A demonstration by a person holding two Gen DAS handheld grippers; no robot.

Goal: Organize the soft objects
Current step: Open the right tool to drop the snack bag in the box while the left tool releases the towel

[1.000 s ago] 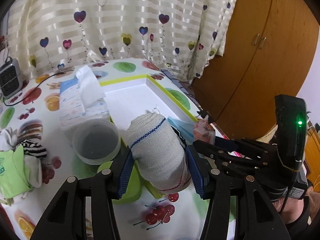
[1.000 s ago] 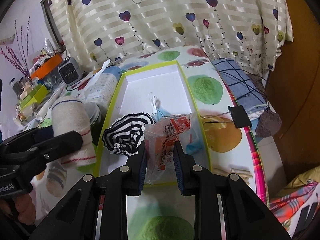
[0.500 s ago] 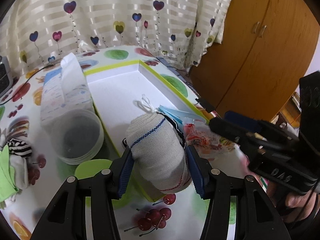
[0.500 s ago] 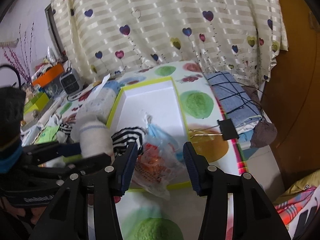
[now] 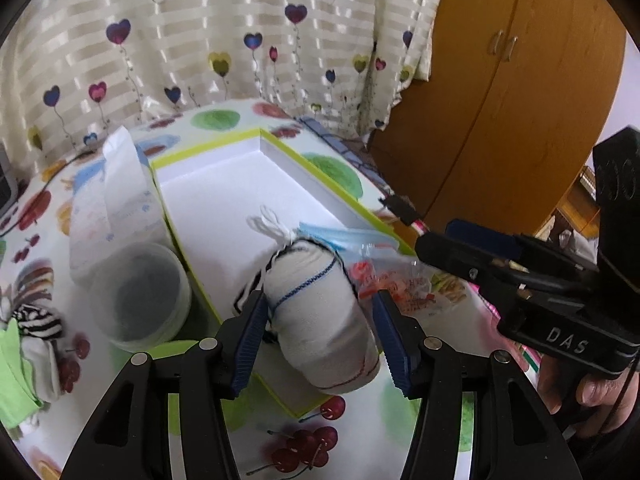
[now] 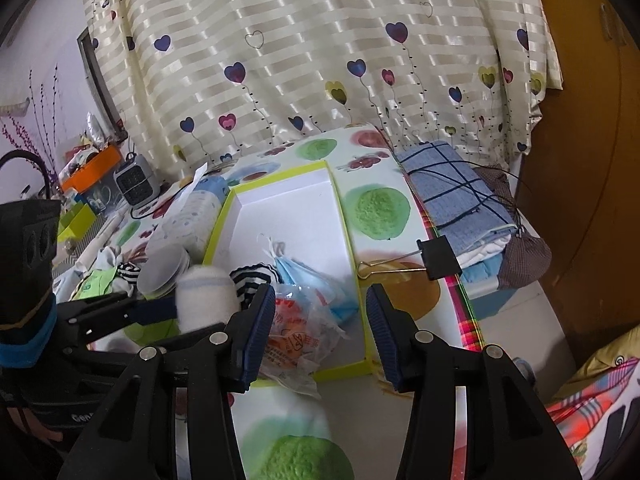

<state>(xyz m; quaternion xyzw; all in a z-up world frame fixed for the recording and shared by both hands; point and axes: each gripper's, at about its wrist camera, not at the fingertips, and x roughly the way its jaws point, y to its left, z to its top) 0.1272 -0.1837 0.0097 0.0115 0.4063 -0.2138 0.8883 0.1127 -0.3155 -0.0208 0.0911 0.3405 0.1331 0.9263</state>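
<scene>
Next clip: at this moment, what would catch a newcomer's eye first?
The rolled white sock fills the middle of the left wrist view, between the pads of the left tool, whose jaws are opening, over the near end of the lime-rimmed white box. Beside it in the box lie a crinkled red-printed plastic bag and a blue face mask. The right tool hangs open above the bag.

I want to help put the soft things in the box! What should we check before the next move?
1. White sock roll over the box: ok.
2. Left gripper opening, sock roll between its pads, let go completely: cannot tell.
3. Right gripper open, off the plastic bag: ok.
4. Plastic bag fully inside box: not ok, it hangs over the near rim.
5. Free space at the box's far end: ok.
</scene>
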